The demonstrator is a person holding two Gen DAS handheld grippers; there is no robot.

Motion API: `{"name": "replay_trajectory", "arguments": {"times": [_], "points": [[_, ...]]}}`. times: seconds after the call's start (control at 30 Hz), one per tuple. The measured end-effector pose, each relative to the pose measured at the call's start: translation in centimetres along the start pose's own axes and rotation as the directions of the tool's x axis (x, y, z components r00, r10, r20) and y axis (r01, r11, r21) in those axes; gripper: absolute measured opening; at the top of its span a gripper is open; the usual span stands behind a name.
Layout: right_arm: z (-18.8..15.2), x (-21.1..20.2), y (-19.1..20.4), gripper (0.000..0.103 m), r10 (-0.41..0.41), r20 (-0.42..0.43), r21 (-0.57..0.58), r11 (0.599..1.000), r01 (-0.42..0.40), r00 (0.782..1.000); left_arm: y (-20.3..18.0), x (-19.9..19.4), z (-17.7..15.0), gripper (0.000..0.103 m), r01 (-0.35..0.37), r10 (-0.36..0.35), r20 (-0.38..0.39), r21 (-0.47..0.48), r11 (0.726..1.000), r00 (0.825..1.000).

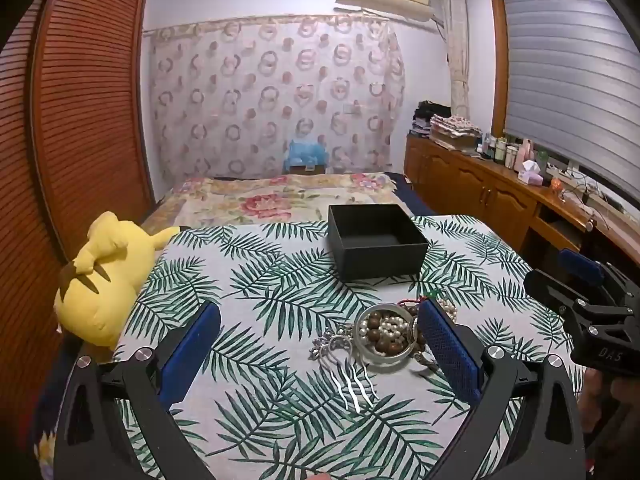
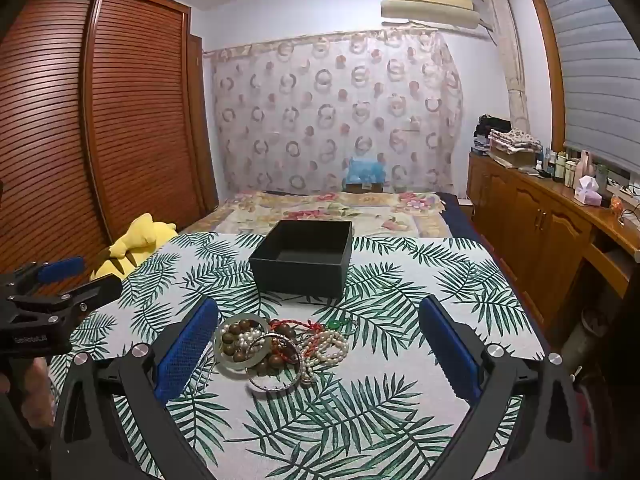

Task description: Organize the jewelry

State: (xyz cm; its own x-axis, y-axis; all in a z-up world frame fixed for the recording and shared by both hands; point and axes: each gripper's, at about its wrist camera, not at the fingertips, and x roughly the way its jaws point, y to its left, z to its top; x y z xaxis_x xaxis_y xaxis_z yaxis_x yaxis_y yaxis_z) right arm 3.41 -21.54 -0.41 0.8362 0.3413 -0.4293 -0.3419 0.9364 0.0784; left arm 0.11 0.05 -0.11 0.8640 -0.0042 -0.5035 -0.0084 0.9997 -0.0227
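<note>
The jewelry pile (image 2: 276,346) sits on the desk (image 2: 420,280), on a cloth with green leaves. It is a tangle of brown wooden beads (image 2: 240,340), white pearls (image 2: 326,346), a red cord (image 2: 296,325) and silver bangles (image 2: 276,380). A silver hair comb (image 1: 348,372) lies at the left side of the pile. Its teeth point back toward the left gripper (image 1: 320,356), so its long way runs straight along that gripper's reach.

Behind the pile stands an open black box (image 2: 300,268). It looks empty inside. The pile is between the grippers and the box, so anything picked up has to go forward to get in.

The left gripper has its jaws wide apart and holds nothing. The comb lies right between them, and the pile sits close by the right-hand jaw. The right gripper (image 2: 318,356) also has its jaws wide and holds nothing. The pile lies between them, close by the left-hand jaw.

Both grippers are near the pile. I think the left one is better placed for the comb, and the right one for the pearls and bangles. The pieces are tangled, so pulling one may drag others.

A yellow plush toy (image 1: 102,276) lies at the left edge, well apart from the jewelry.
</note>
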Motion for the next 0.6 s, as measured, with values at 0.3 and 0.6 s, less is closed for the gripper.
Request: {"name": "replay_trajectory", "arguments": {"times": [0.3,0.6], "points": [[-0.04,0.03,0.09,0.1,-0.001,0.0,0.001,1.0,0.001,1.0,-0.06,-0.16,0.03,0.096,-0.005,0.005,0.004,0.002,1.0,1.0],[-0.02,0.03,0.03,0.1,-0.002,-0.002,0.002,1.0,0.002,1.0,-0.06,-0.17,0.03,0.096,-0.006,0.006,0.005,0.002,1.0,1.0]]}}
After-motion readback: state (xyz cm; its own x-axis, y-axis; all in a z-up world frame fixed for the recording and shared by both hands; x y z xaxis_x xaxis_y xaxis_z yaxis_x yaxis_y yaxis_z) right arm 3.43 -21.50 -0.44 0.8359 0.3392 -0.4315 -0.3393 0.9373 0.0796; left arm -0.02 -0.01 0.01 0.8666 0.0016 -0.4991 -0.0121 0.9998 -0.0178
